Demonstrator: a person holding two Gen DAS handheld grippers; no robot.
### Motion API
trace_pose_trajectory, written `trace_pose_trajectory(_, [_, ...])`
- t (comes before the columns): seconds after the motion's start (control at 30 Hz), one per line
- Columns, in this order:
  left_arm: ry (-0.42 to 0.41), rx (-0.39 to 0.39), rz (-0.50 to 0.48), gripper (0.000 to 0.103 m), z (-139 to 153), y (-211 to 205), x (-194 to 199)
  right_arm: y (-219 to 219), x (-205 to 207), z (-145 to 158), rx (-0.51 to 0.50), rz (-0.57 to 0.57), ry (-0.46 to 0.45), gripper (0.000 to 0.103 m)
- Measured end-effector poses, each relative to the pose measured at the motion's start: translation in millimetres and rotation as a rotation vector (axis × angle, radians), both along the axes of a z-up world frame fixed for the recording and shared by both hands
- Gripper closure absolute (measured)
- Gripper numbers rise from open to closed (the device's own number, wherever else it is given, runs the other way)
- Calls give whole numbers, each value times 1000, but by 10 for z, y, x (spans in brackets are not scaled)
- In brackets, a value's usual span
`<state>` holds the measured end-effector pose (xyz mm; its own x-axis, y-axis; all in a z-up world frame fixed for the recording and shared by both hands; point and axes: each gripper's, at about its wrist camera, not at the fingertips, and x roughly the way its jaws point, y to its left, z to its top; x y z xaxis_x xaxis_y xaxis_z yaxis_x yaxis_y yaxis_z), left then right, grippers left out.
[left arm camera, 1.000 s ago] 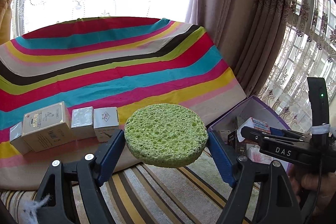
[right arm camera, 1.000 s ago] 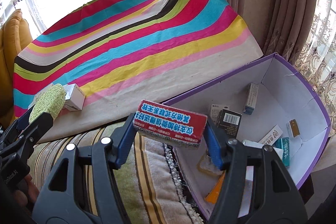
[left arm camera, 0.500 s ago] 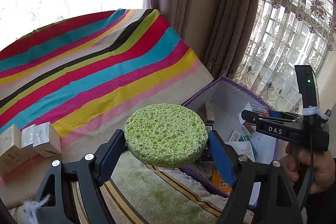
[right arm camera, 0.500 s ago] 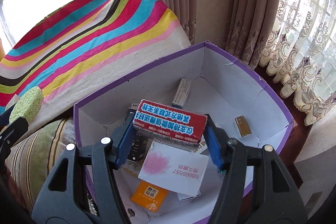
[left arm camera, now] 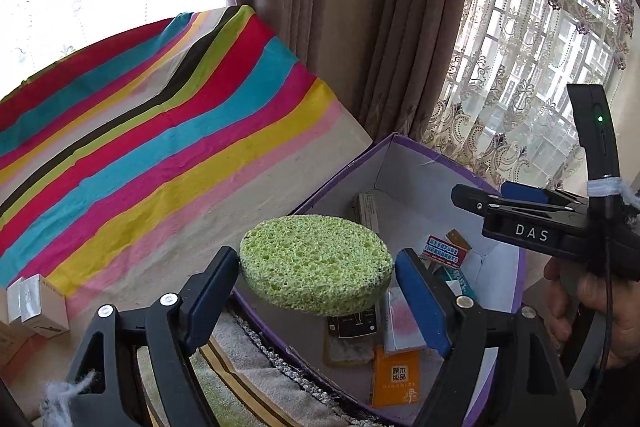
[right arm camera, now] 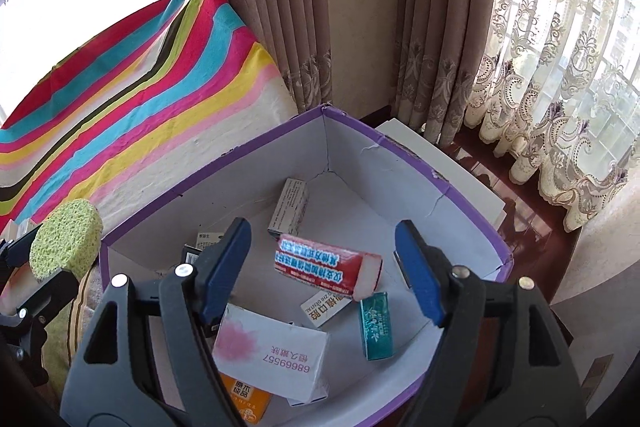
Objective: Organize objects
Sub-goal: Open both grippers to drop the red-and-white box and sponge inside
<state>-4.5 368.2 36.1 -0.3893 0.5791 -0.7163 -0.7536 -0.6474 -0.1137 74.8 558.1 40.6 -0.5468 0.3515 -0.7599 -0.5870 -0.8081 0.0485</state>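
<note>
While R gripper (right arm camera: 324,267) opens, red box (right arm camera: 326,265) loose in bin (right arm camera: 400,143) | L gripper (left arm camera: 316,283) touching sponge (left arm camera: 314,263), opening | L-view only: hand (left arm camera: 600,311)

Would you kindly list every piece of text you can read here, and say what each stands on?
"DAS": right gripper body.
"68669557": white box, upside down.
"原木纯品": orange packet.
Red box: Chinese print, too blurred.
Teal box and other small boxes: unreadable.
</note>
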Motion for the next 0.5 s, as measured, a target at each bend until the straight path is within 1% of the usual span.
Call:
trace_pose_trajectory(0.07, [-5,-4,9,19,-12,-13,-10,7,0,12,3,5,3,17])
trace_pose_trajectory(0.33, [-33,31,57,18,-5,-187,-64,22,42,8,-16,0,8,17])
trace_pose_trajectory(0.5, [-41,44,82,18,5,-306,-83,-57,67,20,-20,18,5,17])
